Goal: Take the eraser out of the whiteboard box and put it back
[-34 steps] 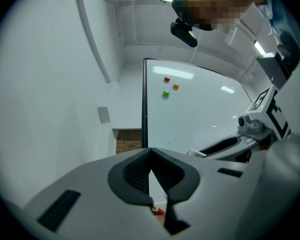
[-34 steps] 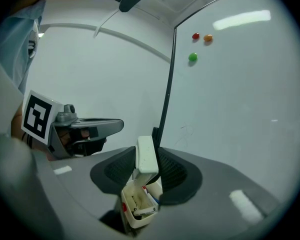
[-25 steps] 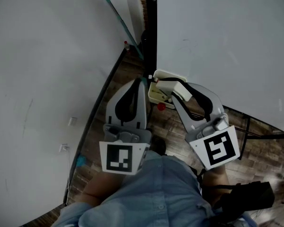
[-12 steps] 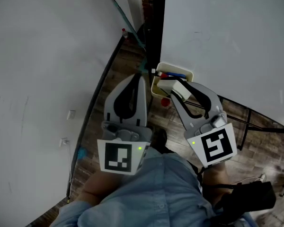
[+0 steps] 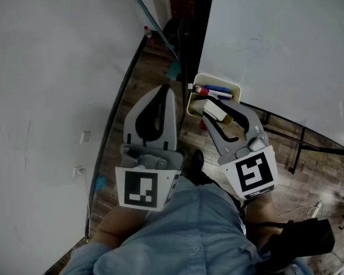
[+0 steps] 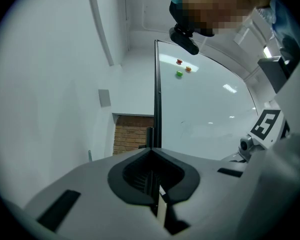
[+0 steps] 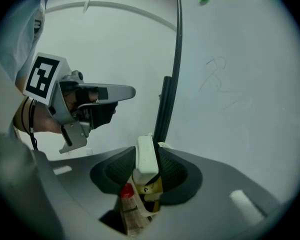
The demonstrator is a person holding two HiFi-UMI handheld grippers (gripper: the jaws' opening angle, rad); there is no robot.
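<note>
The right gripper (image 5: 220, 117) reaches forward and tilts downward toward the small pale yellow box (image 5: 234, 86), which hangs at the edge of the white whiteboard (image 5: 286, 50). Its fingers (image 7: 181, 173) are pinching the white rectangular eraser (image 7: 146, 156) by its two sides. The eraser is held just over the open top of the box, above a red-capped marker (image 7: 126, 191). The left gripper (image 5: 168, 91) is held almost level beside the right one, near the dark frame of the whiteboard. Its fingers (image 6: 135, 174) are pressed together and hold nothing.
</note>
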